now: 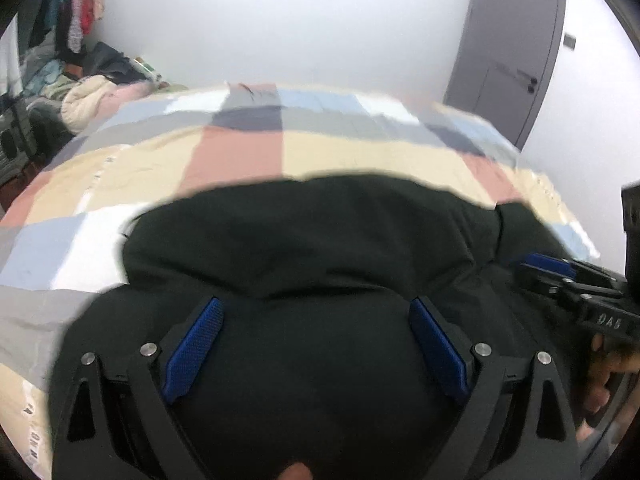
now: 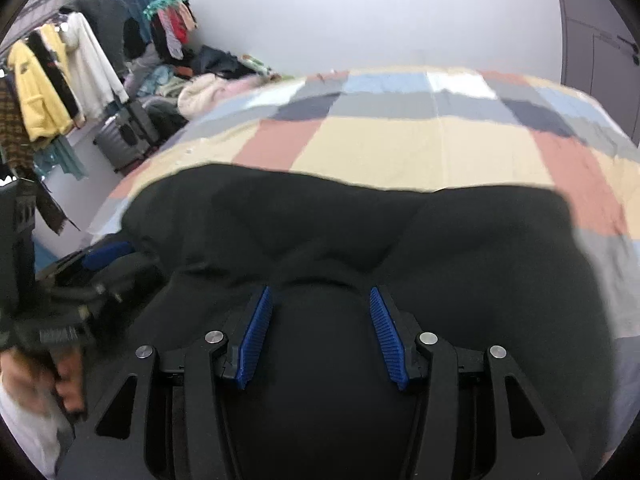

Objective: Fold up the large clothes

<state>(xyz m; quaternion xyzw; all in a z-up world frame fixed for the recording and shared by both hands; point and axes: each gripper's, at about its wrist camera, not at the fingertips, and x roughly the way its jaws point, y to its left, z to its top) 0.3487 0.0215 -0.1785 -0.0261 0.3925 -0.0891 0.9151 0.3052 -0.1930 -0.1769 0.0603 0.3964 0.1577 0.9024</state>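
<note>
Grippers are both sitting low over the near part of a black garment [image 1: 320, 248], which is lying bunched on a patchwork bedspread [image 1: 240, 152], its far hem running across the yellow and pink squares. Nearest in the left wrist view, the left gripper [image 1: 316, 344] is standing with its blue pads [image 1: 196, 344] wide apart, dark cloth filling the gap but neither pad visibly pressing on it. In the right wrist view the right gripper [image 2: 320, 332] is showing a narrower gap; a raised fold is peaking just beyond its tips, yet whether its pads [image 2: 256, 336] are pinching cloth is impossible to tell, black against black. A bare hand [image 2: 68, 380] is gripping the left tool's handle at the left edge of that view. Judging the step as taking hold of the near edge before folding it away: each gripper is needing a full bite on one hem layer only, both at matching spots left and right, so the fold is coming up square. Thick, soft fabric is likely sagging between the two holds, so lifting evenly and keeping tension across is advisable. Farther off, a heap of clothes [image 2: 208, 88] is lying at the bed's far left corner, and beyond that a rack of hanging clothes [image 2: 60, 80] and a grey door [image 1: 516, 48].
</note>
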